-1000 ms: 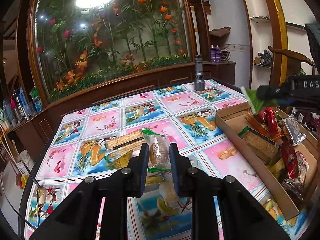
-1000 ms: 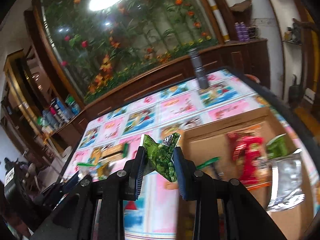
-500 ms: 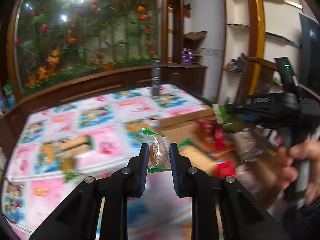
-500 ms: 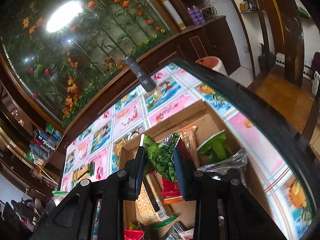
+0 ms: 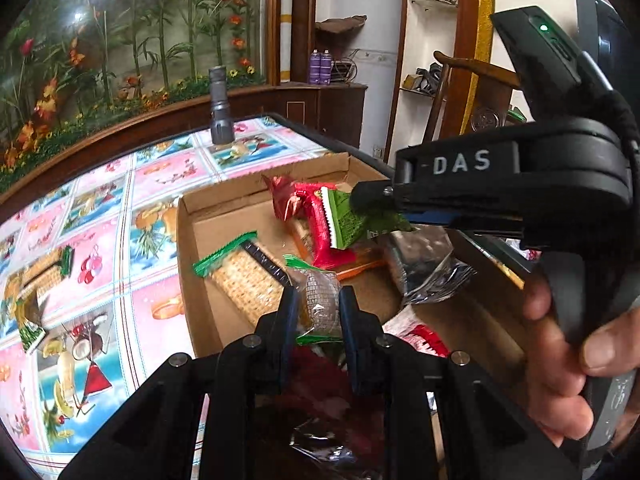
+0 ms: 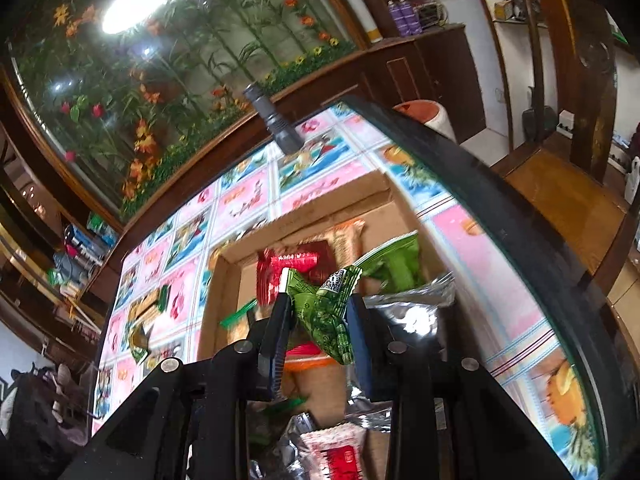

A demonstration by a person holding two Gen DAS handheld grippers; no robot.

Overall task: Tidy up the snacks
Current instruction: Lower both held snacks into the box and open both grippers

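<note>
My left gripper (image 5: 315,307) is shut on a clear-wrapped biscuit with green ends (image 5: 320,300), held over the open cardboard box (image 5: 185,240). My right gripper (image 6: 318,312) is shut on a crumpled green snack packet (image 6: 324,312) above the same box (image 6: 212,300). In the left wrist view the right gripper (image 5: 362,204) reaches in from the right with the green packet (image 5: 348,226) in its tip. The box holds a cracker pack (image 5: 248,280), red wrappers (image 5: 316,216) and a silver bag (image 5: 424,264).
Wrapped biscuits (image 5: 38,276) and a small packet (image 5: 30,330) lie on the patterned tablecloth left of the box. A grey flashlight (image 5: 221,106) stands at the table's far edge. A hand (image 5: 560,364) grips the right gripper's handle. A wooden chair (image 6: 560,184) stands beyond the table.
My left gripper swung right from over the tablecloth to over the box, carrying the biscuit. My right gripper moved over the box and lowered with the green packet.
</note>
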